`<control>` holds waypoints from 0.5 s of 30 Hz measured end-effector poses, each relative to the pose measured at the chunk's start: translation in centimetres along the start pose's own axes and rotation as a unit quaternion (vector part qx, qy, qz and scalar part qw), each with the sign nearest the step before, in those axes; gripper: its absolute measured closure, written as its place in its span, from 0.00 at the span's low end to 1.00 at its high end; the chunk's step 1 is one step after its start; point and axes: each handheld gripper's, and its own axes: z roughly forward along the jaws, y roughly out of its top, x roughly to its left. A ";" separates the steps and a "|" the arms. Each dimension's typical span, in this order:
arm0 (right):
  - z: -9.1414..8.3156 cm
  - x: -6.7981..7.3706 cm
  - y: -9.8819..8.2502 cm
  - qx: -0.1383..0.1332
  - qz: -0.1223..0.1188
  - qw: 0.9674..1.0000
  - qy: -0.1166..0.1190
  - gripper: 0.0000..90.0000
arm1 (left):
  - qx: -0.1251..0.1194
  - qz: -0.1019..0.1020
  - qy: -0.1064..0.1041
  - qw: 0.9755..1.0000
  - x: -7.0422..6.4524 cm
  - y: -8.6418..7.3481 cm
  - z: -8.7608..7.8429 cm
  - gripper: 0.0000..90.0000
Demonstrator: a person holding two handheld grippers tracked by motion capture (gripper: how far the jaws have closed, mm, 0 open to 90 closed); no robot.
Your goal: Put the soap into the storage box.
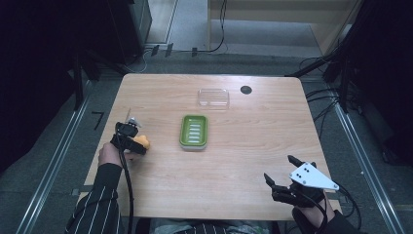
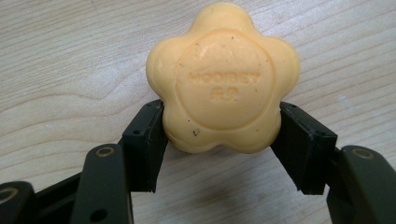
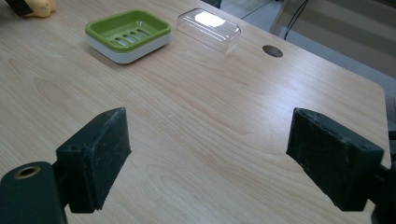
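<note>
Left gripper view — soap (image 2: 223, 79) face-up, round

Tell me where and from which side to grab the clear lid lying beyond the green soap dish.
Grip the clear lid across its short width, one of the fingers on each long side wall, coming straight down from above. It lies flat on the table, low and rectangular, with bare wood around it. The right gripper, open and empty, looks best placed.

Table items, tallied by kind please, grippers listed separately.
Soap bar, yellow-orange flower shape: 1
Soap dish, green with white base: 1
Clear plastic lid: 1
Grippers: 2, left gripper clamped on the soap, right gripper open over bare wood
Total: 3 items, plus 2 grippers
</note>
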 end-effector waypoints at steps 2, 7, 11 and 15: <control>0.0 0.0 0.0 0.000 0.000 1.000 0.000 0.15 | 0.001 0.001 0.001 1.000 0.0 0.0 0.0 0.43; 0.0 0.0 0.0 0.000 0.001 1.000 0.000 0.15 | 0.002 -0.002 0.003 1.000 0.0 0.2 0.0 0.31; 0.0 0.0 0.0 0.000 0.000 1.000 0.000 0.15 | 0.013 -0.002 0.004 1.000 0.0 0.8 0.4 0.29; 0.0 0.0 0.0 0.000 0.002 1.000 -0.001 0.15 | 0.024 -0.002 0.008 1.000 -0.2 1.1 0.8 0.31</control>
